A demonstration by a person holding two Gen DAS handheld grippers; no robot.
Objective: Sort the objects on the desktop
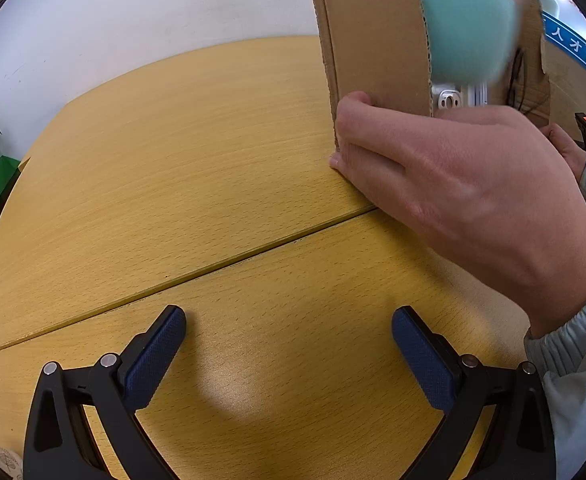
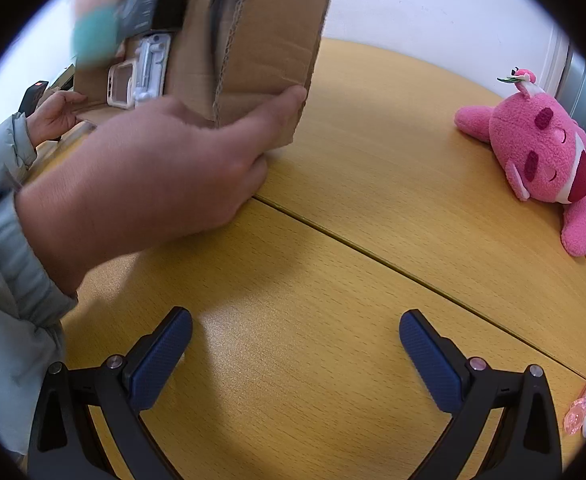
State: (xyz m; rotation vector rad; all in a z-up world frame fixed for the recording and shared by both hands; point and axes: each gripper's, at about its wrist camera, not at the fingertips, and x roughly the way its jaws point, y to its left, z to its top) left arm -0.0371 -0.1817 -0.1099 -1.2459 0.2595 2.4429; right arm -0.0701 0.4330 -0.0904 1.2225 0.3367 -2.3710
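Left wrist view: both tongs [image 1: 289,322] [image 2: 296,326] gape apart — bare hand [image 1: 453,196] grips corrugated cardboard box [image 1: 373,40].

plush toy [image 2: 549,160] pink | cardboard box [image 2: 261,40] brown | table [image 2: 333,260] yellow woodgrain

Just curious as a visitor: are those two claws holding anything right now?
No. The left claw and right claw are open and empty. Bare hands grip the cardboard box by its lower corners.

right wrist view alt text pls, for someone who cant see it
A bare hand tips a cardboard box on a wooden table, with blurred items tumbling inside. The open, empty right claw sits in the foreground, and a pink plush toy lies at the right.
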